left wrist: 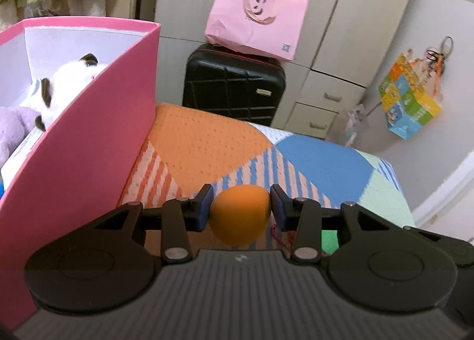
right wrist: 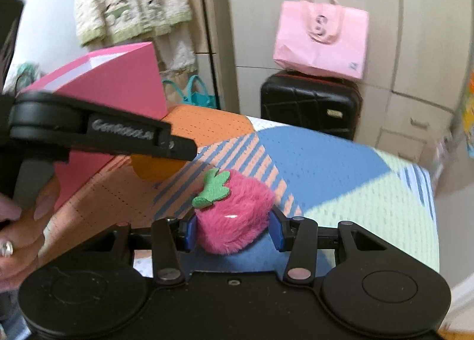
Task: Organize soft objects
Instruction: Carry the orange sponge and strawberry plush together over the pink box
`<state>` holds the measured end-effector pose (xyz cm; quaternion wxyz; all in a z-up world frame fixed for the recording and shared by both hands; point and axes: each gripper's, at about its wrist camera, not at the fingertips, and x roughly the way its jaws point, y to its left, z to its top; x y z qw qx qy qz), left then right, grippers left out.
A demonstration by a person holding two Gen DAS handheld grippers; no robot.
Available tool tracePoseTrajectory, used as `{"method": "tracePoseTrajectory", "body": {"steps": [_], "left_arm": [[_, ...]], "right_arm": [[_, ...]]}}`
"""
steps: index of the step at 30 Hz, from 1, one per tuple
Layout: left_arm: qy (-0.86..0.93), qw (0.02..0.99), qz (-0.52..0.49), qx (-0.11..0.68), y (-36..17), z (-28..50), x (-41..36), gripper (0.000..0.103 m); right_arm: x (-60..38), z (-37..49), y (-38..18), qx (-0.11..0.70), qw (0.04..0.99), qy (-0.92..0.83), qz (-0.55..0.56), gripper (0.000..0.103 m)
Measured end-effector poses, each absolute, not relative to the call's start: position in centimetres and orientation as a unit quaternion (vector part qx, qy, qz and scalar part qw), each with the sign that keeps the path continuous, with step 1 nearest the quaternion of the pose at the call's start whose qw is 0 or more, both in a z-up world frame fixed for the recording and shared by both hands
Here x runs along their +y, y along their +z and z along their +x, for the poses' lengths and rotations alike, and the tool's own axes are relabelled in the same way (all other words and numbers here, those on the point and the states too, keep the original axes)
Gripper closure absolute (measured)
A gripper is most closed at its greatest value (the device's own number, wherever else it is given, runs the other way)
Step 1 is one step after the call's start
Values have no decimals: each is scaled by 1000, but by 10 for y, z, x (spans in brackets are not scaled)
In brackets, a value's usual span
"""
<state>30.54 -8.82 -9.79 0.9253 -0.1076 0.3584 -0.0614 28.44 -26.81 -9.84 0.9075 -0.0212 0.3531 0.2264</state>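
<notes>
My left gripper (left wrist: 240, 206) is shut on a soft orange ball (left wrist: 240, 215) and holds it above the patterned bed cover, right of the pink box (left wrist: 89, 138). The box holds a white-and-brown plush (left wrist: 71, 82) and a purple plush (left wrist: 14, 129). My right gripper (right wrist: 234, 228) is shut on a fuzzy pink strawberry plush (right wrist: 234, 215) with a green felt leaf. In the right wrist view the left gripper (right wrist: 166, 141) reaches in from the left, with the orange ball (right wrist: 154, 169) under it, beside the pink box (right wrist: 118, 88).
The bed has an orange, blue and pale green patterned cover (left wrist: 296, 159). Beyond its far edge stand a black suitcase (left wrist: 234, 88) with a pink bag (left wrist: 257, 17) on top, and a cabinet with drawers (left wrist: 328, 100). A colourful bag (left wrist: 411, 97) hangs at right.
</notes>
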Motion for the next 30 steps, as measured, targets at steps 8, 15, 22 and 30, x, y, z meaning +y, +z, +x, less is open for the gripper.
{"method": "tracePoseTrajectory", "body": {"steps": [8,15,22,30], "left_arm": [[-110,931,-71,341,-84,259,-95,62],[-142,934,-49,323,-75,220,-94,62],[-170,928,-48,327,-79,190,-84,62],[-208,918,-38,335,-70,159,-67,62]], "right_arm": [[-280,250,-94,355,918,175,17,52],[-290,215,-88,331,933,133,47,52],[-292,180,-86,319,939,117,62,52],[-279,152,-65,326,927,182,33,51]]}}
